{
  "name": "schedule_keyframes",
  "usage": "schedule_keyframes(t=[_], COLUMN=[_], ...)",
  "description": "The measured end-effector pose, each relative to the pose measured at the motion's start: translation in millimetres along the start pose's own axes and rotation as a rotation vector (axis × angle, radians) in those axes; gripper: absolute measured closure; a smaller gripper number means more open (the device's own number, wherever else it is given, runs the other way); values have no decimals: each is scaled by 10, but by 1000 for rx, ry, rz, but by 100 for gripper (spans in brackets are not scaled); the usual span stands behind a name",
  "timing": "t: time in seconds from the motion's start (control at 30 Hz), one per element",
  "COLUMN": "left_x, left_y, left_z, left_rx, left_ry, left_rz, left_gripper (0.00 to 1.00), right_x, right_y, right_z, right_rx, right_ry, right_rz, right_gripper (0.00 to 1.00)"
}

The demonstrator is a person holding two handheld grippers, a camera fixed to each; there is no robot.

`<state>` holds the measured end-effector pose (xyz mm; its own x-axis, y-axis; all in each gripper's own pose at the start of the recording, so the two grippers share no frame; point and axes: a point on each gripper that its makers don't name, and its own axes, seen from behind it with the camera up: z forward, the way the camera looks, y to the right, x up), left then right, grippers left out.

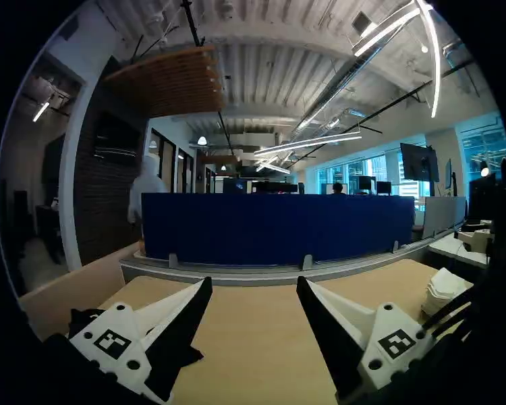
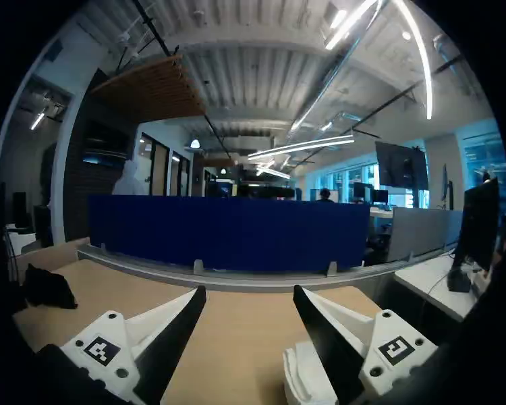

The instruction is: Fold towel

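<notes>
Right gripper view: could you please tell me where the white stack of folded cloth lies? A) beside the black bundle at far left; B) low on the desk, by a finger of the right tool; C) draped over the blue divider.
B: the white stack of folded cloth lies on the light wooden desk at the bottom, partly behind one finger of the open right tool, far from the black bundle.

Colours at the desk
A blue screen [image 1: 273, 226], a pale brown table [image 1: 253, 331], white towels [image 1: 445, 290] and a black cloth [image 2: 47, 287] are seen.
</notes>
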<state>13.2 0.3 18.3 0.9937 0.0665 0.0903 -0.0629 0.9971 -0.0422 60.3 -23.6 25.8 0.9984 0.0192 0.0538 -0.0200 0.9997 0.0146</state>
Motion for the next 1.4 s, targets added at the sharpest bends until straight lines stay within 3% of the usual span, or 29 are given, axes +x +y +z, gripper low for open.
schedule_keyframes(t=[0.27,0.57,0.77,0.97,1.17,1.4], left_x=[-133,-518,-730,-906,-1115,-1410], left_y=[-174,-312,-434,-389,-423,-340], left_z=[42,83,78,74,78,16], left_rx=[23,26,57,50,76,76], left_ry=[6,-27,-9,15,17,13], left_rz=[46,87,87,58,71,55], left_gripper=[7,7,7,7,7,7], right_x=[57,61,53,3,-20,-112], right_y=[-19,23,2,-24,-88,-152], right_z=[26,88,143,185,202,210], right_rx=[-4,-19,-29,-29,-11,6], right_ry=[-2,-16,-14,1,9,18], right_rz=[25,53,55,69,36,29], right_gripper=[0,0,0,0,0,0])
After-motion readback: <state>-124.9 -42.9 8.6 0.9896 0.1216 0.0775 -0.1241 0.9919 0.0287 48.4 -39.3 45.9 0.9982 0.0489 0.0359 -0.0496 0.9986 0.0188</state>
